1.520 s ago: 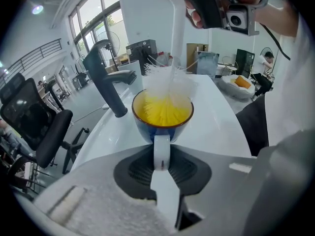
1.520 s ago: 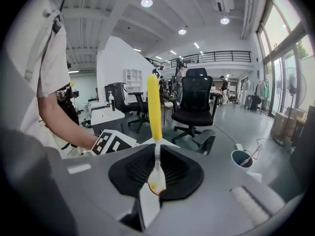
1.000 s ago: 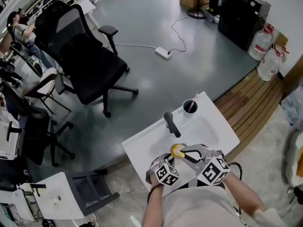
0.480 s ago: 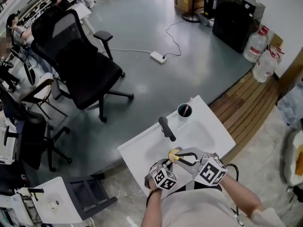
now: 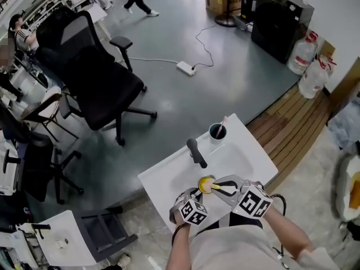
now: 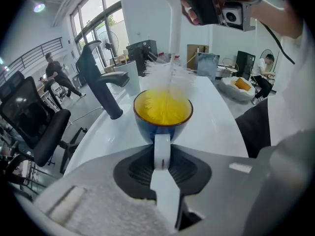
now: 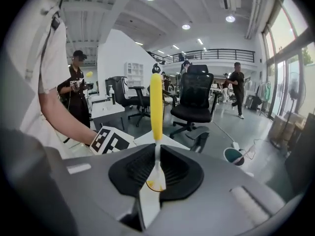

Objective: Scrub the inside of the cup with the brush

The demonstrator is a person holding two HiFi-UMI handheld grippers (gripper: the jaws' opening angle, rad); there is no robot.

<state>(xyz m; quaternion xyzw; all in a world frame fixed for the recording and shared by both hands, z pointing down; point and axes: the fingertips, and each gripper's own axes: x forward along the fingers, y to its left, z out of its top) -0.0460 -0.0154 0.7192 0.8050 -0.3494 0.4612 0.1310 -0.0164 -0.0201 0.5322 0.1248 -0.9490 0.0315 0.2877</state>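
1. With both grippers at the 6 o'clock edge of the white sink unit, the left gripper is clamped on the white handle of the cup.
2. Cup is upright, blue outside and yellow inside, and sits over the sink top. Can't tell whether it rests on the surface or is lifted.
3. Right gripper is at 3 o'clock of the left one, its jaws closed on the brush handle. The handle's yellow end sticks out past the jaws.
4. White bristles sit in the cup mouth, partly above the rim. The white stem runs up to the right gripper.
5. Black faucet is at 11 o'clock of the cup, near but not touching.
6. Dark tumbler is at 12 o'clock near the sink's far corner, with a thin pale stick standing in it.
7. Farther out on the grey floor are a black office chair at 10 o'clock, a white power strip at 12 o'clock and water bottles at 2 o'clock.
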